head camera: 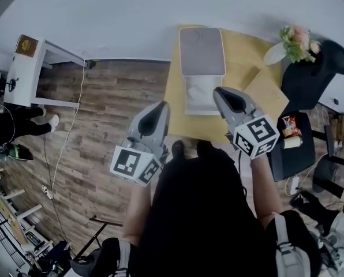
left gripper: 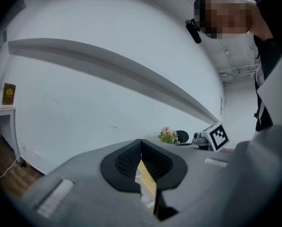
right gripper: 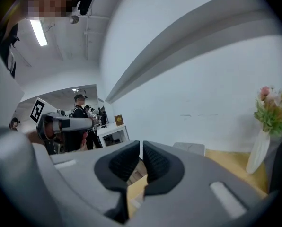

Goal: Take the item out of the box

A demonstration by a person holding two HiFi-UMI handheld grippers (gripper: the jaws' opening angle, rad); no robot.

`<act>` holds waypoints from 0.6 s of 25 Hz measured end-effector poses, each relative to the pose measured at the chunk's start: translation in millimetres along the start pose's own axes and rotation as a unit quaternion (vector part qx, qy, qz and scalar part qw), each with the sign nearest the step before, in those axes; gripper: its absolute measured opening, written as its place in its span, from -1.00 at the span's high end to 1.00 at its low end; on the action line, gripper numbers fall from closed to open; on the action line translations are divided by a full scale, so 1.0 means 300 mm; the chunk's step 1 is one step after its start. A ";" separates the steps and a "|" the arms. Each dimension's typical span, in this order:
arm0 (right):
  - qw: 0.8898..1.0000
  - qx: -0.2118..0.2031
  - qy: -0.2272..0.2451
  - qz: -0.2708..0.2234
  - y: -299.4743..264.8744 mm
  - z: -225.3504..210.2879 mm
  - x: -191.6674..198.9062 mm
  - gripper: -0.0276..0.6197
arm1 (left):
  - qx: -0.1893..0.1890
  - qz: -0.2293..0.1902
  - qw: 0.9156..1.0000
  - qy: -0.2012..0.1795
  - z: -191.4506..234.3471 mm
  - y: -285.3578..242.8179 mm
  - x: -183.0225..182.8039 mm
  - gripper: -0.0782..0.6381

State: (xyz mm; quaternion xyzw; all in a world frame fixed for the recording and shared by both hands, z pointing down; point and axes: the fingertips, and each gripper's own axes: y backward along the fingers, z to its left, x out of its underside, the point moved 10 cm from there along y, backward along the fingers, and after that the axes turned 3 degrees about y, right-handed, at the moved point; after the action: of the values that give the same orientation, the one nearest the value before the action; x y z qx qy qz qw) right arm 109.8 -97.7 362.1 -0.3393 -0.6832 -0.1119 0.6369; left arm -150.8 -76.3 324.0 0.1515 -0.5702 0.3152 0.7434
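Observation:
An open white box [head camera: 199, 97] lies on the yellow table [head camera: 247, 56], its grey lid [head camera: 202, 51] folded back toward the wall. Its inside looks white, and I cannot make out an item in it. My left gripper [head camera: 162, 104] hovers off the table's left front corner, left of the box; in the left gripper view its pads [left gripper: 141, 143] meet at the tip with nothing in them. My right gripper [head camera: 217, 91] is over the box's right front corner. Its pads [right gripper: 141, 145] stand a narrow slit apart, empty. The lid [right gripper: 188, 148] shows beyond them.
A white vase of flowers [head camera: 296, 42] stands at the table's far right corner, beside a black chair [head camera: 310, 74]. Snack packets [head camera: 290, 128] lie on a dark seat at the right. A white desk [head camera: 30, 68] stands at the left on the wooden floor. People stand in the background [right gripper: 79, 122].

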 end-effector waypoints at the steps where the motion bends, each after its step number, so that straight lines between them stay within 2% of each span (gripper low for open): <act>1: 1.000 -0.009 0.000 0.008 -0.016 -0.014 0.013 0.85 | -0.009 0.000 1.000 0.001 -0.007 -0.002 0.005 0.76; 11: 0.994 -0.079 0.004 0.081 -0.162 -0.100 0.153 0.76 | -0.090 0.006 0.996 0.014 -0.062 -0.010 0.069 0.76; 15: 0.990 -0.094 0.008 0.109 -0.191 -0.124 0.210 0.59 | -0.113 0.006 0.993 0.024 -0.089 -0.018 0.099 0.76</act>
State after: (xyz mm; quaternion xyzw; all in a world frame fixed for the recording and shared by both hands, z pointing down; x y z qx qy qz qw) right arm 107.3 -142.0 443.6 -0.4691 -0.6238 -0.1082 0.6157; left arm -122.7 -56.1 344.7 0.0555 -0.5850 0.2569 0.7673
